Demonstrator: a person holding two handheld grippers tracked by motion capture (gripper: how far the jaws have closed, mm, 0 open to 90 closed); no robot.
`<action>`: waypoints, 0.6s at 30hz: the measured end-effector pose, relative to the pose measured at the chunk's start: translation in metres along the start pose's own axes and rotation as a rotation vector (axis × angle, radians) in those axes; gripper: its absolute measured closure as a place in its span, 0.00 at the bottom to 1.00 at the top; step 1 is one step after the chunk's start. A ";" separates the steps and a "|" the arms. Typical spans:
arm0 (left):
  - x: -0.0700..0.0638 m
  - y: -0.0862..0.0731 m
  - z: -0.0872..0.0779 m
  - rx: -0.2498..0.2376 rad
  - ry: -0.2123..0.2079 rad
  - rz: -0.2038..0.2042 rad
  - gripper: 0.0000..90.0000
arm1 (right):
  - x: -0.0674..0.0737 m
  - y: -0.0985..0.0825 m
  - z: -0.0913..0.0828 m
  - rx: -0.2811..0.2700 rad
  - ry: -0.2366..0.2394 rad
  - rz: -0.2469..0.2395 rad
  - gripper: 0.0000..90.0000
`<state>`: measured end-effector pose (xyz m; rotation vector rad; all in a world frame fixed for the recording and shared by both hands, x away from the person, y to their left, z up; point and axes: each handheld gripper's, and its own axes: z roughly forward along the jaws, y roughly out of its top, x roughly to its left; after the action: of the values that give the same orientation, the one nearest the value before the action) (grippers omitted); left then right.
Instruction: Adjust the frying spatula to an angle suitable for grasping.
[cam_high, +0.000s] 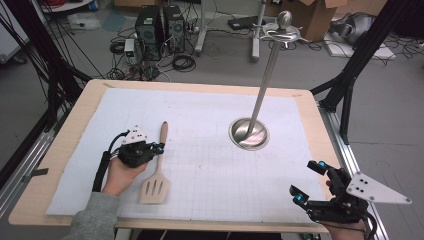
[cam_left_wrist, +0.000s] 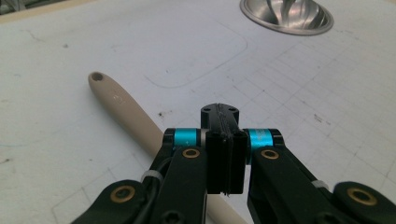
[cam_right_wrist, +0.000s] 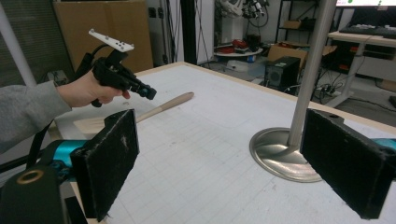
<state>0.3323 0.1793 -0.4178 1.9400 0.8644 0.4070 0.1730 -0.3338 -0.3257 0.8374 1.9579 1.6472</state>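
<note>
Half the spatula (cam_left_wrist: 126, 112) handle hides behind the left tool (cam_left_wrist: 223, 140).

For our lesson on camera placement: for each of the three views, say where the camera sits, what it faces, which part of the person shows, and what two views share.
High view: above the person's side, facing forward and down on the table; both forearms and grippers enter from below.
Left gripper view: rides the left gripper, jaws shut, above the wooden spatula.
Right gripper view: rides the right gripper, jaws open, facing across the table; the other hand shows.
Shared: spatula and metal stand base.
</note>
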 end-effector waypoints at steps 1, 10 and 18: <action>-0.001 -0.002 0.003 0.024 -0.002 0.010 0.99 | 0.000 0.000 0.000 0.002 -0.002 0.000 0.12; -0.008 -0.007 0.015 0.092 -0.006 0.052 0.99 | 0.000 -0.002 -0.001 0.010 0.000 0.007 0.12; -0.013 -0.013 0.025 0.192 -0.004 0.088 0.99 | -0.002 -0.004 -0.001 0.010 -0.004 0.013 0.12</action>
<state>0.3335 0.1583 -0.4407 2.1607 0.8434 0.3828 0.1736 -0.3363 -0.3298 0.8588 1.9636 1.6426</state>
